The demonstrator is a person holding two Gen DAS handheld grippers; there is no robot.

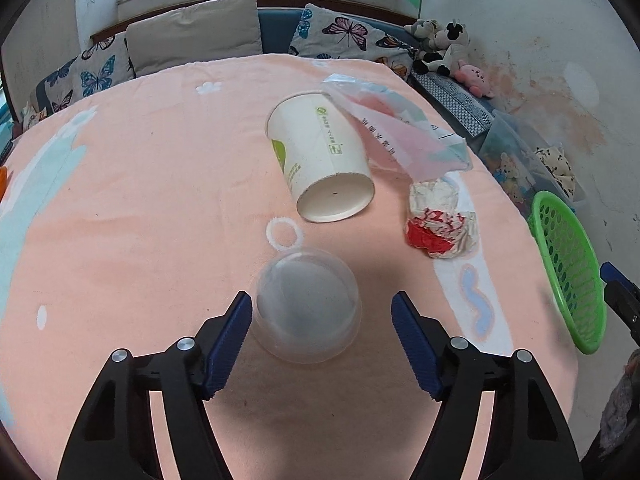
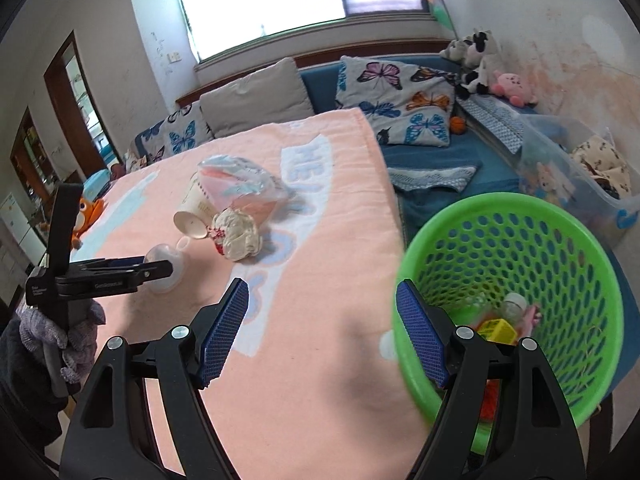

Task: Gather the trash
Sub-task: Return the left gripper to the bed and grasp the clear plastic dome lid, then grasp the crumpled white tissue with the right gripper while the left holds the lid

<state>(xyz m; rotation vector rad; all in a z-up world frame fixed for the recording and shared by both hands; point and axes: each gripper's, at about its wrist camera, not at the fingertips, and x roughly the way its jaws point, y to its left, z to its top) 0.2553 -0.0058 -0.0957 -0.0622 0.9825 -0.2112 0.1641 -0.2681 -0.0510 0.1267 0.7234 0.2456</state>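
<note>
Left wrist view: left gripper (image 1: 322,312) tilts down, jaws apart around clear lid (image 1: 307,306); right gripper (image 2: 322,300) jaws apart beside green basket (image 2: 516,280).

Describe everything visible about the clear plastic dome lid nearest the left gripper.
The clear plastic dome lid is round, see-through and slightly frosted, with a flat top and a wider rim at its base. It sits rim-down, upright, on the pink blanket, nearer the camera than the tipped paper cup. It lies between the open jaws of the left gripper; one blue pad sits at its edge, the other is clearly apart from it. It looks empty and undamaged.
</note>
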